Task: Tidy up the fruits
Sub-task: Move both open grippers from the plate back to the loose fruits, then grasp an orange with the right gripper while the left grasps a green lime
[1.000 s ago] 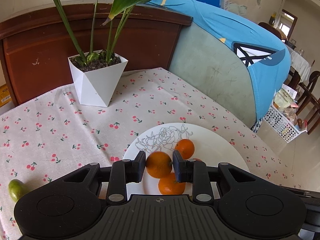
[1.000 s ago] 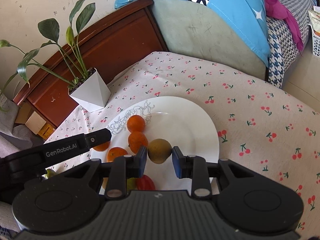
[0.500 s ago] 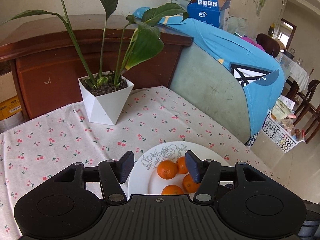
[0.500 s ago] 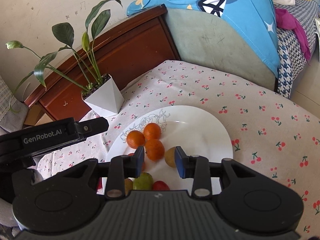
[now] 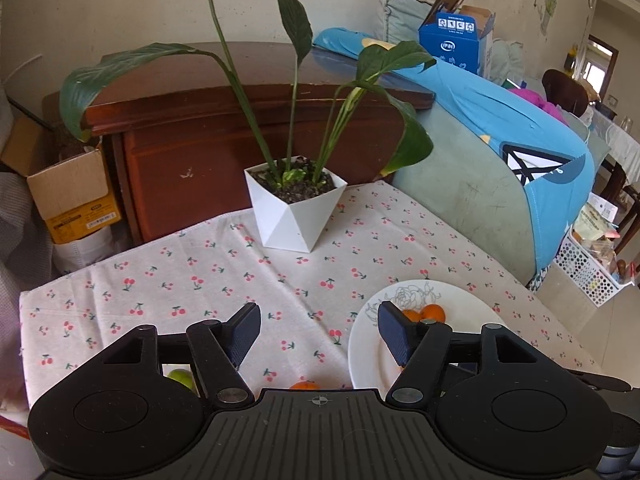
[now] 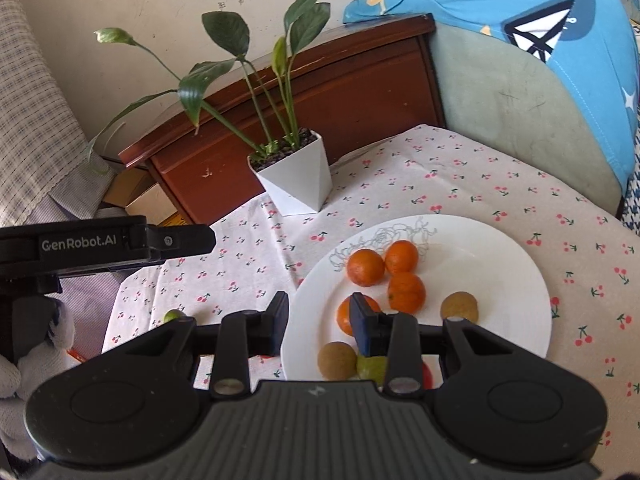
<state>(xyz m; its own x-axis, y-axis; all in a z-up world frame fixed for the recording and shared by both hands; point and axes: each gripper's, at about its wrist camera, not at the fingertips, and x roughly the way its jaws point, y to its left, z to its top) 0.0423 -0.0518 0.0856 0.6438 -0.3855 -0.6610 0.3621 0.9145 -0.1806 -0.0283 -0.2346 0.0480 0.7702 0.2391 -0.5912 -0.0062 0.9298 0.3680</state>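
A white plate (image 6: 500, 264) on the cherry-print cloth holds several oranges (image 6: 365, 267), two brown kiwis (image 6: 459, 306) and a green and a red fruit partly hidden at its near rim. My right gripper (image 6: 318, 322) is open and empty above the plate's left edge. My left gripper (image 5: 318, 330) is open and empty, raised over the cloth left of the plate (image 5: 472, 308). A green fruit (image 5: 181, 378) and an orange (image 5: 306, 385) lie on the cloth under it. The green fruit (image 6: 173, 315) also shows in the right wrist view.
A white faceted pot with a leafy plant (image 5: 294, 208) stands at the back of the table. A wooden headboard (image 5: 208, 152) and a cushion with a blue cover (image 5: 520, 160) lie behind. The left tool's body (image 6: 100, 242) reaches in from the left.
Both grippers opened and let go: the left released an orange, the right a kiwi, onto the plate. Both pulled back and up; the left swung left, off the plate.
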